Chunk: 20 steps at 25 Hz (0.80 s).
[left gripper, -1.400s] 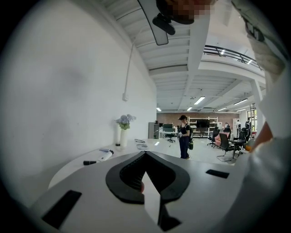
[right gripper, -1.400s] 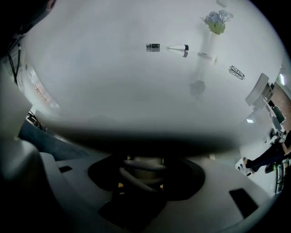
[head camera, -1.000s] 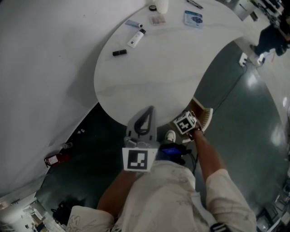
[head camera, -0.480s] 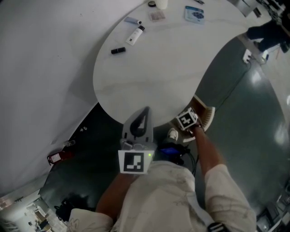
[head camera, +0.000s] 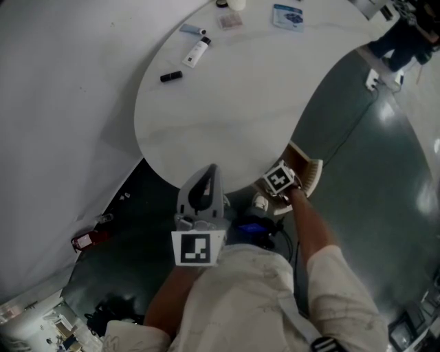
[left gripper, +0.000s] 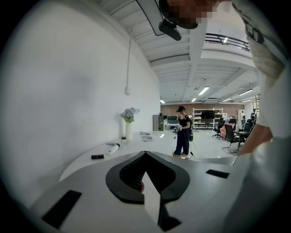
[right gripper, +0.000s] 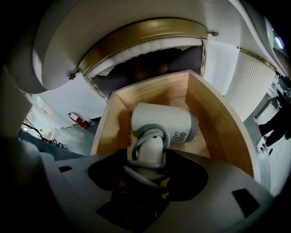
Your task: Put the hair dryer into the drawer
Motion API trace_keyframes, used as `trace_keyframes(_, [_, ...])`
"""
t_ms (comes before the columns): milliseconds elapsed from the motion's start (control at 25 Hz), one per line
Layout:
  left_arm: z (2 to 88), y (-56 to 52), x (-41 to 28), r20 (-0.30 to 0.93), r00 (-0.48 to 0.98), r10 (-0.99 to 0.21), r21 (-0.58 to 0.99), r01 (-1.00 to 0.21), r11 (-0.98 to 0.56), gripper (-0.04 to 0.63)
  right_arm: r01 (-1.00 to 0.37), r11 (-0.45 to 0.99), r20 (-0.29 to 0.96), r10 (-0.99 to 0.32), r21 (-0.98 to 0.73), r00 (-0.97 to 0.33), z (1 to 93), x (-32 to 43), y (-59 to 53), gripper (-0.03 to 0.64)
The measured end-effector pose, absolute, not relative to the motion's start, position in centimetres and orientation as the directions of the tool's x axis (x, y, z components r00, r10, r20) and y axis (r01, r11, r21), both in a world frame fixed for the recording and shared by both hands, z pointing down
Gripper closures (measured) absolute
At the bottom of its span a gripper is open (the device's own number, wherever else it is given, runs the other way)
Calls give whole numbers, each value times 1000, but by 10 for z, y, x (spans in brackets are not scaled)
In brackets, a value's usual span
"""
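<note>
1. Open office hall with a white wall and a dark green floor [head camera: 357, 137]. A curved white table [head camera: 227, 117] is filling the head view from 10 to 1 o'clock.
2. Small items are sitting at the table's far end, around 11 to 12 o'clock: black stick [head camera: 171, 76], white tube [head camera: 196, 52], blue packet [head camera: 287, 16]. In the left gripper view a vase of flowers [left gripper: 129, 122] is standing at that same end.
3. A red fire extinguisher [head camera: 86, 240] is sitting on the floor at 8 o'clock, close to the wall.
4. The wooden drawer [right gripper: 220, 127] is standing pulled out from under the table's near edge, at about 4 o'clock of the tabletop in the head view.
5. The right gripper [right gripper: 148, 169] is pointing steeply down into the drawer. Its jaws are standing wide and clamping the handle of the hair dryer [right gripper: 163, 123].
6. The hair dryer is white, with a grey cord wrapping round the handle. Its barrel is lying crosswise inside the drawer walls, grey end toward 3 o'clock in the right gripper view. Can't tell if it is touching the drawer bottom.
7. The left gripper [head camera: 210, 172] is hovering roughly level over the table's 6 o'clock edge. Its jaws are pressing together at the tip with nothing between them.
8. A person [left gripper: 183, 136] is standing in the background, near 12 o'clock in the left gripper view.
</note>
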<state>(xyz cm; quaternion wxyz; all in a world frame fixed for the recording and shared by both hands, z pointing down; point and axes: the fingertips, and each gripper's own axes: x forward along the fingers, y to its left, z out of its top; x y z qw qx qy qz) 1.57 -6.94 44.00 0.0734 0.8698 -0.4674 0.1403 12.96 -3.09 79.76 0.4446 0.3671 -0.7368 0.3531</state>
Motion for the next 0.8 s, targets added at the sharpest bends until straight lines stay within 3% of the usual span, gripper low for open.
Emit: trace_keyframes(800, [437, -72, 24, 274, 562, -780, 53, -819, -571, 594, -848, 501, 922, -223, -170, -317, 772, 140, -25, 322])
